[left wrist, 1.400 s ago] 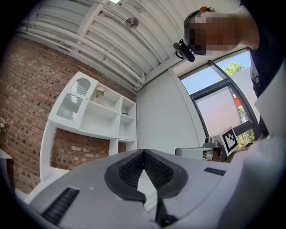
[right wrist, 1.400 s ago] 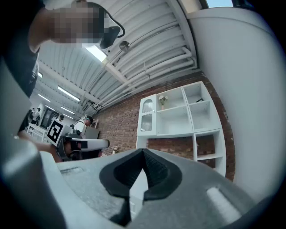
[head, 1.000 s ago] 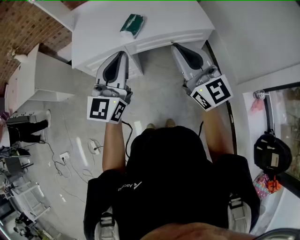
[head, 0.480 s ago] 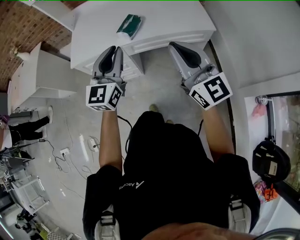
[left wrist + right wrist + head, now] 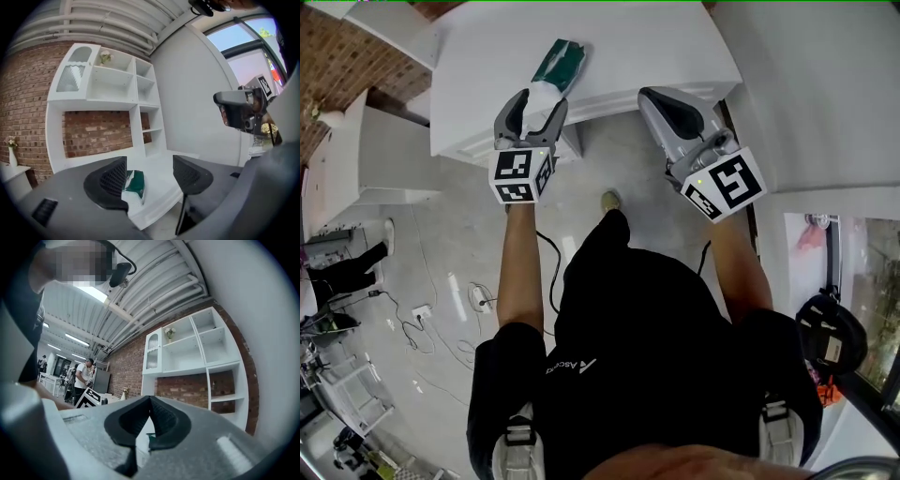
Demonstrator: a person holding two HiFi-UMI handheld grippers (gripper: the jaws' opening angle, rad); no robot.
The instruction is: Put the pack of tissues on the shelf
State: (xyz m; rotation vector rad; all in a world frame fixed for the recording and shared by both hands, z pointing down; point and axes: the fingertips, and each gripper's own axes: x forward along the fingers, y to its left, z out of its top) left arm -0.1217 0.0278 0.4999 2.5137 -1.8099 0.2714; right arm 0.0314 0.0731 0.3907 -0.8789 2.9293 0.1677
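A green and white pack of tissues lies on the white counter of the shelf unit. My left gripper reaches over the counter's front edge and its jaws are opening. The pack's near white end sits between the fingertips, and no pad presses on it. In the left gripper view the pack lies just past the left jaw, with a wide gap to the right jaw. My right gripper hovers at the counter's front right, shut with nothing in it. Its pads meet in the right gripper view.
Open white shelf compartments rise above the counter against a brick wall. A lower white cabinet stands to the left. Cables and a socket strip lie on the floor. A person stands far left.
My left gripper has moved forward to the counter, up to the pack's near end, and its jaws have opened. The right gripper has barely moved.
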